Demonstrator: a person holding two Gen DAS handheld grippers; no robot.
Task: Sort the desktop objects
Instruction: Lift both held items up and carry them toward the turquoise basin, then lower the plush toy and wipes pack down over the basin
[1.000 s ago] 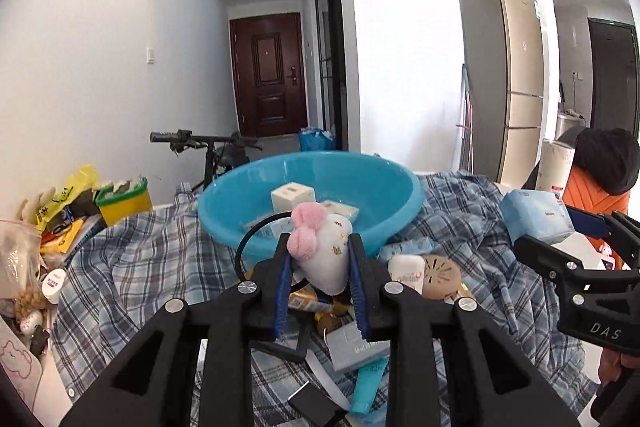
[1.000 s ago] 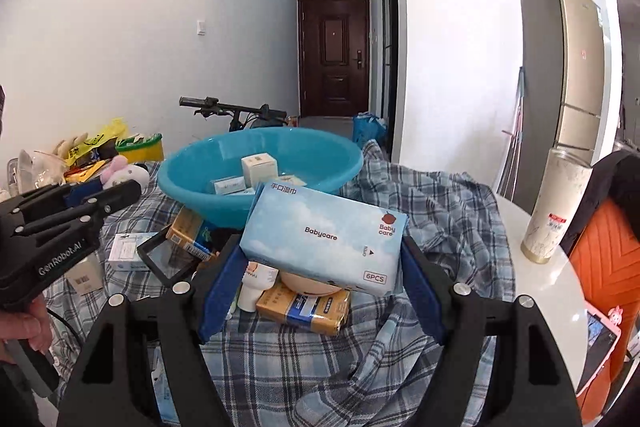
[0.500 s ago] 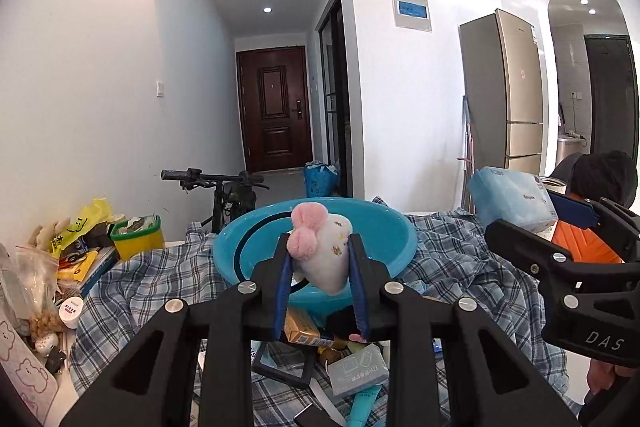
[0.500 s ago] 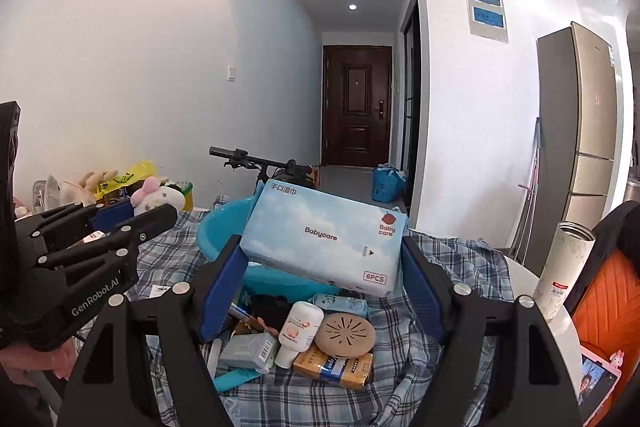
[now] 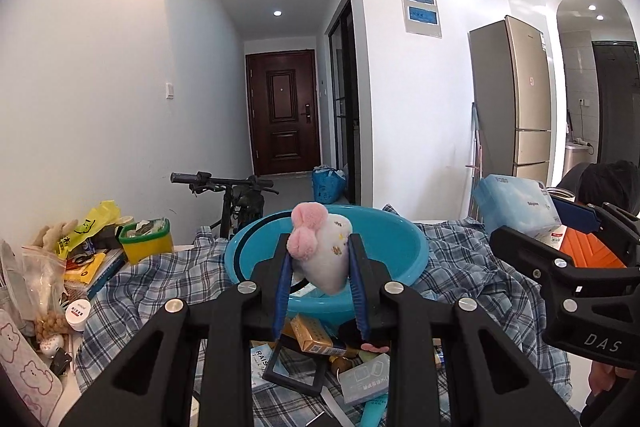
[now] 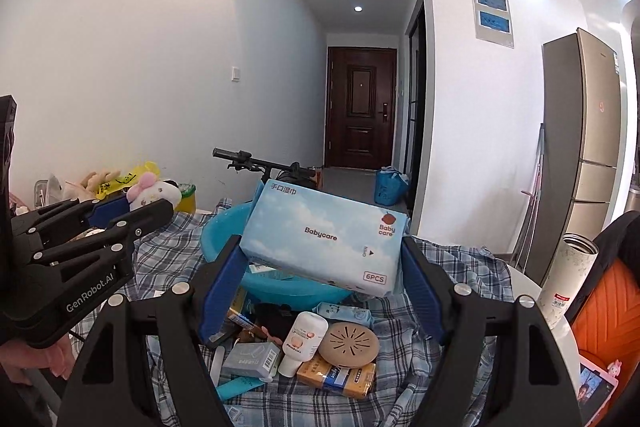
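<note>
Both tongs are clamped: left (image 5: pixel 320 263) on plush toy (image 5: pixel 322 251), right (image 6: pixel 324 267) on wipes pack (image 6: pixel 324 239).

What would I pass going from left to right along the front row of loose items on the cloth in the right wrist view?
Grey box → white bottle → tan round disc. The yellow and blue pack lies under the disc, so its place in the row is unclear.

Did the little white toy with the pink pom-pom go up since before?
Yes. The plush toy, clamped in the left gripper, rose: it now sits against the top of the blue basin rim, higher than before.
</note>
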